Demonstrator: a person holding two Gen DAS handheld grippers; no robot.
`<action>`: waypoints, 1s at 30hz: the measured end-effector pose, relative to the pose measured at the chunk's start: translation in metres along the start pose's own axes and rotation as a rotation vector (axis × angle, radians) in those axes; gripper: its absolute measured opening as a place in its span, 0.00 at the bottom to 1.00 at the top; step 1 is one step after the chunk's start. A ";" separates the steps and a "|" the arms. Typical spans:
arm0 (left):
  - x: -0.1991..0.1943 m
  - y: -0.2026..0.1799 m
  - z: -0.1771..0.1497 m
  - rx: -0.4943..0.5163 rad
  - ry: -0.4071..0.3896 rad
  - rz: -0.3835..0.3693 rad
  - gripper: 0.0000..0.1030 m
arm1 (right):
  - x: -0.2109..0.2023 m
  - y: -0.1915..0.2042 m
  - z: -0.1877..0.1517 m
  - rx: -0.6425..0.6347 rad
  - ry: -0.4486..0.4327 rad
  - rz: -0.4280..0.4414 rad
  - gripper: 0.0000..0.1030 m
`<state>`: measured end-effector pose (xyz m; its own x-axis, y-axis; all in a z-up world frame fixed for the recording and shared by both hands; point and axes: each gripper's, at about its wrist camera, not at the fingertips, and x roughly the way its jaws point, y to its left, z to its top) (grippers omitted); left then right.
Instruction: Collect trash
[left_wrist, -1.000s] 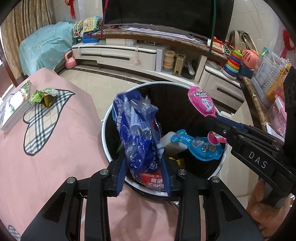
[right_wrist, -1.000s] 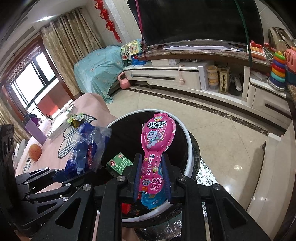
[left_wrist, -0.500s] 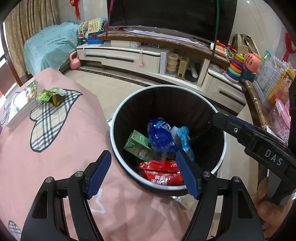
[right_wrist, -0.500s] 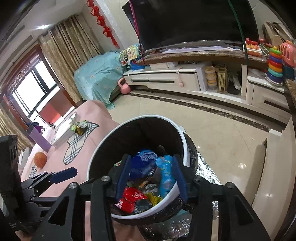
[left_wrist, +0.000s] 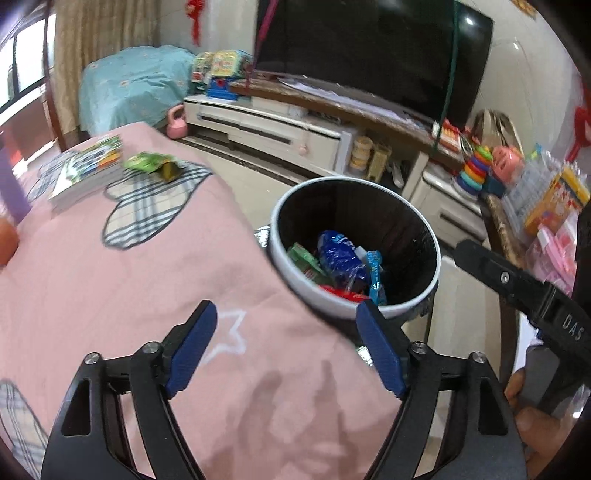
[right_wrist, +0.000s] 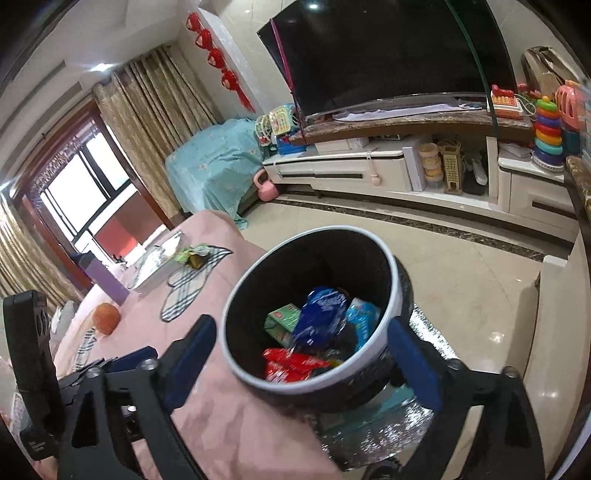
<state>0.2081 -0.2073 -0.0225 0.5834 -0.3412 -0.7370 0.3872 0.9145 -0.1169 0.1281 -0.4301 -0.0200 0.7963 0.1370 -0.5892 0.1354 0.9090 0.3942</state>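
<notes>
A round bin (left_wrist: 436, 236) with a white rim and black inside stands beside the pink-covered table; it also shows in the right wrist view (right_wrist: 397, 277). In it lie a blue wrapper (left_wrist: 340, 254) (right_wrist: 319, 317), a green carton (left_wrist: 304, 258) (right_wrist: 282, 319), a red packet (right_wrist: 291, 363) and a light-blue wrapper (left_wrist: 375, 269) (right_wrist: 364, 317). My left gripper (left_wrist: 286, 345) is open and empty above the table edge, near the bin. My right gripper (right_wrist: 299, 354) is open and empty over the bin's near rim. A green and gold wrapper (left_wrist: 155, 164) (right_wrist: 194, 254) lies far back on the table.
The pink tablecloth (left_wrist: 129, 295) has plaid patches. A stack of books (left_wrist: 86, 168) lies beside the far wrapper. An orange ball (right_wrist: 106, 316) sits on the table's left. A TV stand (right_wrist: 369, 166) with toys lines the far wall. Tiled floor (right_wrist: 480, 277) lies right of the bin.
Both grippers opened and dropped their wrappers, blue from the left and pink from the right, into the bin. Both then drew back, the left toward the table.
</notes>
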 end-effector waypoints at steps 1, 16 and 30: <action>-0.006 0.004 -0.006 -0.014 -0.007 0.006 0.82 | -0.002 0.003 -0.004 -0.002 -0.003 -0.002 0.96; -0.063 0.046 -0.090 -0.060 -0.184 0.123 0.90 | -0.032 0.026 -0.078 0.038 -0.053 -0.018 0.99; -0.119 0.045 -0.122 -0.037 -0.472 0.234 1.00 | -0.104 0.080 -0.102 -0.244 -0.399 -0.206 1.00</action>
<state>0.0689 -0.0993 -0.0217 0.9124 -0.1801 -0.3676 0.1880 0.9821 -0.0145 -0.0038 -0.3310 0.0009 0.9371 -0.1725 -0.3034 0.2097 0.9732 0.0944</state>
